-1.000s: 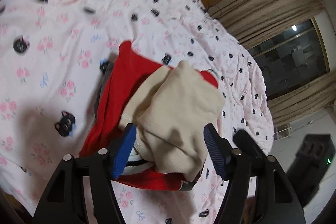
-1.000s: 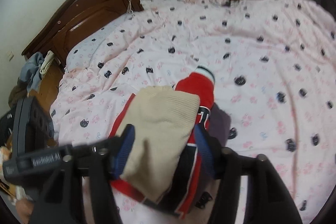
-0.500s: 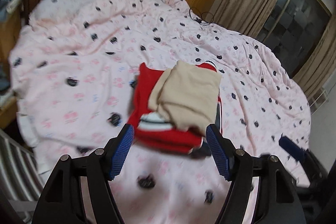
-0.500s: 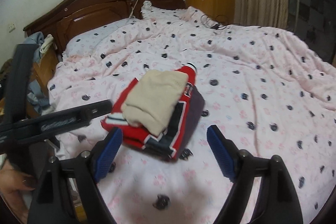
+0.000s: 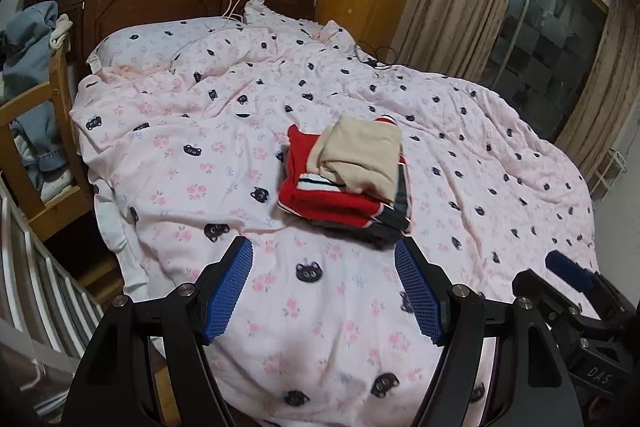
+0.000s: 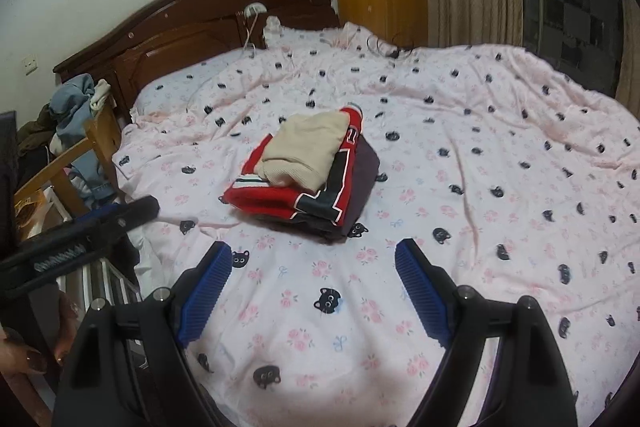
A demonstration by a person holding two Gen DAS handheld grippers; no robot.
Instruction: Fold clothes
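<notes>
Folded clothes stack (image 5: 352, 175) (image 6: 304, 171) on floral duvet (image 5: 320, 307), well beyond left gripper (image 5: 324, 287) and right gripper (image 6: 316, 287); both splayed wide, holding nothing.

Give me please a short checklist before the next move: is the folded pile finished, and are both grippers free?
1. Left gripper open and empty: ok.
2. Right gripper open and empty: ok.
3. Beige garment lies folded on top of the red garment: ok.
4. Dark garment at the bottom, under the red one: ok.
5. Pile rests flat on the pink bedspread, away from the bed's edges: ok.
6. More clothes to fold: cannot tell; some hang on the wooden chair.
</notes>
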